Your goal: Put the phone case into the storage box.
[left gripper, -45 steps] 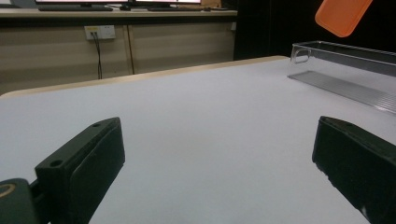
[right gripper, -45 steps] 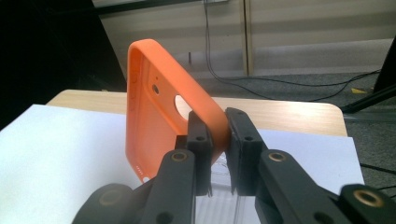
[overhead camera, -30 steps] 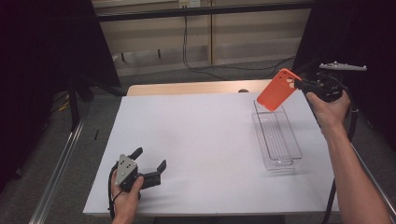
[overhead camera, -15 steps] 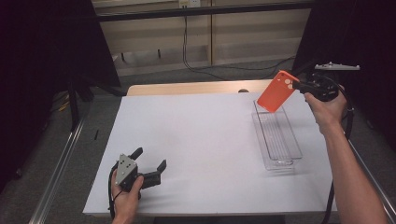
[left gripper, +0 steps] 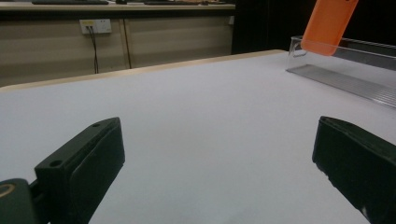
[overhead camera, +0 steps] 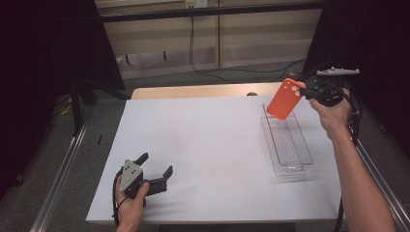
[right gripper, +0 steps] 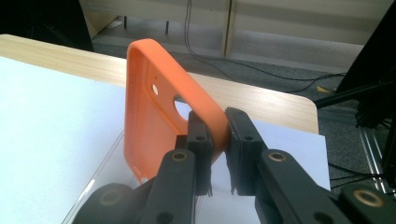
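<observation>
An orange phone case point(overhead camera: 285, 99) hangs in the air over the far end of a clear plastic tray point(overhead camera: 289, 145) at the table's right. My right gripper point(overhead camera: 305, 91) is shut on the case's upper corner, near its camera cut-outs. In the right gripper view the two black jaws pinch the case's edge point(right gripper: 215, 126), with the case point(right gripper: 154, 116) tilted over the tray. My left gripper point(overhead camera: 153, 169) rests on the white table near the front left, jaws wide open with nothing between them. The left gripper view shows the case point(left gripper: 327, 23) and the tray point(left gripper: 345, 70) far off at the right.
The white sheet point(overhead camera: 208, 145) covers most of the table; a wooden strip point(overhead camera: 193, 92) shows at its far edge. Behind it are a dark frame bar, cables and wall sockets. Metal rails run along both sides of the table.
</observation>
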Action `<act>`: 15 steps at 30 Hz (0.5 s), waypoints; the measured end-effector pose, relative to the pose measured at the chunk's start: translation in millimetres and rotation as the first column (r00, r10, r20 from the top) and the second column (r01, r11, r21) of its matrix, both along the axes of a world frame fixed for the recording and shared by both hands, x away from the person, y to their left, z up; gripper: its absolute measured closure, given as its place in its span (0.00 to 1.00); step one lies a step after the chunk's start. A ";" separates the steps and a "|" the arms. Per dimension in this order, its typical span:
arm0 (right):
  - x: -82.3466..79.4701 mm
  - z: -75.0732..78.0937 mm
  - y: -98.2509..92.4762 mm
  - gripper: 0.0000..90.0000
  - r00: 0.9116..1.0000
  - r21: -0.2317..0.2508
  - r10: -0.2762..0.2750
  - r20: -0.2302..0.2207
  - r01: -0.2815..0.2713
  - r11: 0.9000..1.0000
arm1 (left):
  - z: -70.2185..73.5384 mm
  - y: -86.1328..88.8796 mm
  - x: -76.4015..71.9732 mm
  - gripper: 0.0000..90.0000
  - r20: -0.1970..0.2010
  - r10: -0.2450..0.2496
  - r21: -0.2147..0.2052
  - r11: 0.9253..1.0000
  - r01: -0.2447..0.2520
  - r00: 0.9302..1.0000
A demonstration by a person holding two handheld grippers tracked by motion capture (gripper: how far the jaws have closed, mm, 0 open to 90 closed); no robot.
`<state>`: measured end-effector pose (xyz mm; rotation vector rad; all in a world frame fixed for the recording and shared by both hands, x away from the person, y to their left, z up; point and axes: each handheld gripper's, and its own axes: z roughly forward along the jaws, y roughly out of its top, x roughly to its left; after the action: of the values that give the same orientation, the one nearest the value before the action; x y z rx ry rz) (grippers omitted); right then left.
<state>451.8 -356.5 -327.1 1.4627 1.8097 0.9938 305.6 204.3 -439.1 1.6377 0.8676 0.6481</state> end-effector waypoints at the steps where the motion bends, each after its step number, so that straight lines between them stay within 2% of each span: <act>1: 0.8 -1.0 1.0 0.90 1.000 -0.004 -0.004 -0.001 0.004 1.000 | 0.1 0.1 0.0 0.02 0.001 0.001 -0.001 1.000 -0.001 1.000; 10: 4.8 -5.9 8.4 0.90 1.000 -0.081 -0.007 -0.007 0.006 0.997 | 0.0 0.4 0.0 0.02 0.001 -0.001 0.002 1.000 0.001 1.000; 15: 6.2 -8.1 9.3 0.90 1.000 -0.088 -0.013 -0.009 0.012 0.996 | -0.1 0.7 -0.1 0.02 0.000 0.006 -0.004 1.000 -0.006 1.000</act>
<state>458.0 -347.2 -335.2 1.4258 1.8255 0.8914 305.4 205.0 -439.1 1.6316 0.8740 0.6502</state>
